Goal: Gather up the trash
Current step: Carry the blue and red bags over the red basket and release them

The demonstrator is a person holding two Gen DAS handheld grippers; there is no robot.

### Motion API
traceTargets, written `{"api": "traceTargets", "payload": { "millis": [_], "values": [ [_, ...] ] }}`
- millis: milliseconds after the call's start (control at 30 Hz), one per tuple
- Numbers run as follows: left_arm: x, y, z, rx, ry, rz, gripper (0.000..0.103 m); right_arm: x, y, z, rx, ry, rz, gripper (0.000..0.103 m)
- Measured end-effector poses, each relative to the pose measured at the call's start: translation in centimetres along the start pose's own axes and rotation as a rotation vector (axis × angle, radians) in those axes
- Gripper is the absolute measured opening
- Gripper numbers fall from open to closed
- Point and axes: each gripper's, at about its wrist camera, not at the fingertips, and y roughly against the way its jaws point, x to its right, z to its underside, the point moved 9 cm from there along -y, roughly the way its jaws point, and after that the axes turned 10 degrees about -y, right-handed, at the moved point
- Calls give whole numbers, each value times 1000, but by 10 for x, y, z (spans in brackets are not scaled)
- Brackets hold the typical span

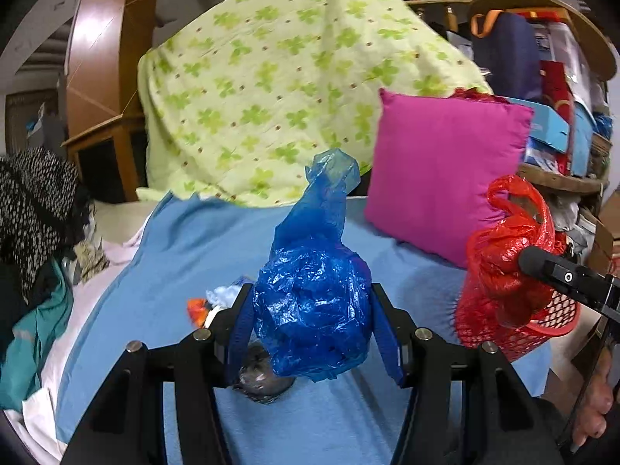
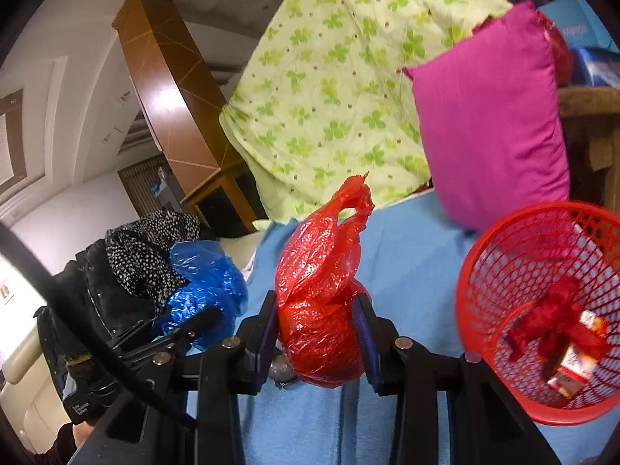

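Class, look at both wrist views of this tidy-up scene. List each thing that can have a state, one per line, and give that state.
Left tool: shut on blue plastic bag.
Blue plastic bag: crumpled, held off the bed.
Right tool: shut on red plastic bag.
Red plastic bag: crumpled, held off the bed.
Red mesh basket: tilted, partly filled with wrappers.
Pink cushion: propped upright.

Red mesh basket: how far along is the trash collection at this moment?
Done: the red mesh basket already holds a red wad and a small wrapper. In hand: the left gripper clamps a crumpled blue plastic bag, the right gripper a red plastic bag. Left: both bags, plus scraps and a grey wad on the blue sheet.
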Motion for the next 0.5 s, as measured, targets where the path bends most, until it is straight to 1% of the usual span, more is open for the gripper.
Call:
{"api": "traceTargets", "payload": {
  "millis": [167, 367, 500],
  "values": [
    [23, 10, -18, 30, -41, 16, 59, 4, 22, -7, 34, 11, 14, 41],
    [52, 16, -34, 52, -94, 34, 59, 22, 46, -19, 83, 15, 48, 41],
    [67, 16, -43, 58, -112, 49, 59, 35, 61, -26, 116, 3, 69, 41]
  ]
}}
